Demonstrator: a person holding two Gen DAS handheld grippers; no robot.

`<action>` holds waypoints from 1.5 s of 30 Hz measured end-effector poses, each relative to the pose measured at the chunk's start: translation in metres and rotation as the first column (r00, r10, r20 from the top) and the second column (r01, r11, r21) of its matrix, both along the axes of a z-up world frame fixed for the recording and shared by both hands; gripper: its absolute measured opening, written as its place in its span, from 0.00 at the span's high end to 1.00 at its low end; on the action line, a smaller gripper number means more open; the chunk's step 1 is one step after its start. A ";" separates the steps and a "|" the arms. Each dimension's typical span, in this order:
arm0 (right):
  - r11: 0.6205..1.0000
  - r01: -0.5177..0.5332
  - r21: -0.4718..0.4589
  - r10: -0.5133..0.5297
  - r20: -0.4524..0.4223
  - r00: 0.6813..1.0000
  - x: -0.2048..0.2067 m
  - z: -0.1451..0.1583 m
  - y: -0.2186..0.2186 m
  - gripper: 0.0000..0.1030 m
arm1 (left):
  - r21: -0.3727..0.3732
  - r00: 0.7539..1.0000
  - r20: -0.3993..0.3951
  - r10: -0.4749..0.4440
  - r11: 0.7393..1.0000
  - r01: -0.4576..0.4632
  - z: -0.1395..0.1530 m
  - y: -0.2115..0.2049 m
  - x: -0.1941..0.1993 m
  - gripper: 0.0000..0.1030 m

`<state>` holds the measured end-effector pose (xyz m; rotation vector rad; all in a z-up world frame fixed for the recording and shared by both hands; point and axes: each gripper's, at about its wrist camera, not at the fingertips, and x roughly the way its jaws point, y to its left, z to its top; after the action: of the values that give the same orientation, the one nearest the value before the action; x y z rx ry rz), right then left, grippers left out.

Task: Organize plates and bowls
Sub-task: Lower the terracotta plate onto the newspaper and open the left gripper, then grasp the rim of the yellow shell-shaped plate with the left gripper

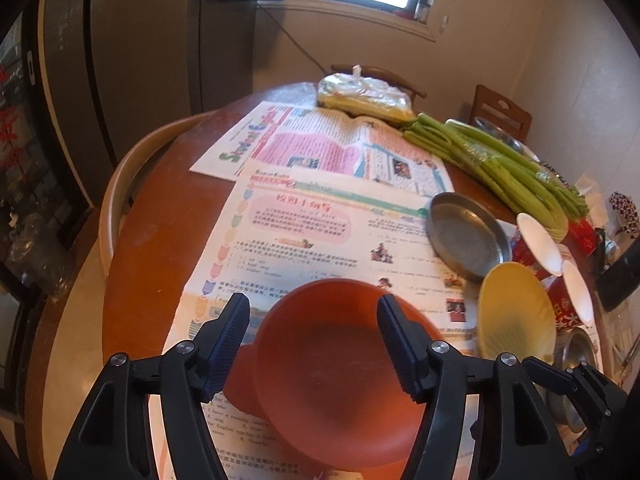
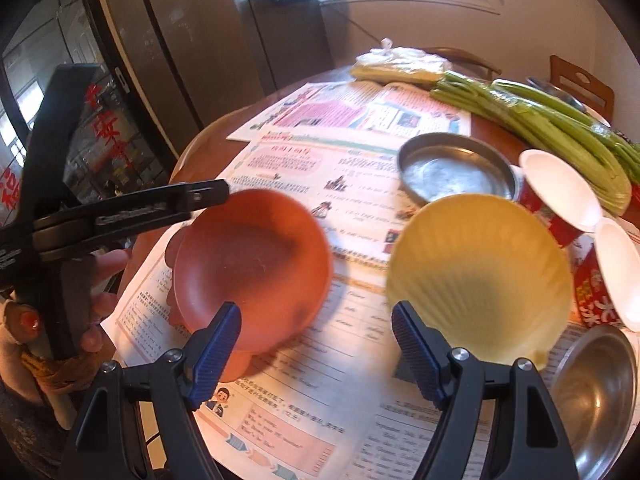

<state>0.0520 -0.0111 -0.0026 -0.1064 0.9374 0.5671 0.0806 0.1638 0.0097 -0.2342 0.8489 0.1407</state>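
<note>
An orange-red plastic bowl (image 1: 336, 372) (image 2: 252, 264) lies on the newspaper-covered round table (image 1: 152, 248). My left gripper (image 1: 314, 316) is open, its fingers on either side of the bowl's near rim. A yellow shell-shaped bowl (image 2: 480, 276) (image 1: 516, 316) stands tilted to the right of it. My right gripper (image 2: 316, 328) is open and empty, between the two bowls and apart from both. A flat metal plate (image 2: 456, 172) (image 1: 464, 236) lies behind them. A steel bowl (image 2: 596, 392) sits at the right edge.
Two red paper cups with white insides (image 2: 560, 188) lean on their sides at the right. A bundle of celery (image 1: 492, 160) and a plastic bag of food (image 1: 364, 96) lie at the far side. Chairs (image 1: 500, 112) stand beyond the table; a fridge (image 1: 140, 40) is at the left.
</note>
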 end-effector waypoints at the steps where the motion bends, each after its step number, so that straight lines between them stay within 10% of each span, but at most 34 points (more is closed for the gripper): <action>1: 1.000 0.008 0.003 -0.008 0.007 1.000 0.000 0.002 -0.004 0.24 | -0.002 1.000 0.009 -0.010 1.000 0.010 0.003 -0.004 -0.001 0.34; 21: 0.977 0.211 0.021 -0.212 0.040 0.977 0.032 0.030 -0.111 0.24 | -0.032 0.981 -0.016 -0.195 0.980 0.194 0.014 -0.110 0.022 0.33; 45: 0.968 0.239 -0.072 -0.242 -0.046 0.969 0.082 -0.009 -0.122 0.35 | -0.043 0.951 -0.166 -0.260 0.966 0.256 -0.032 -0.142 0.065 0.33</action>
<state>0.1338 -0.1330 -0.0115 -0.0354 1.0054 0.3154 0.1461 0.0215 -0.0219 -0.1299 1.0440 -0.0950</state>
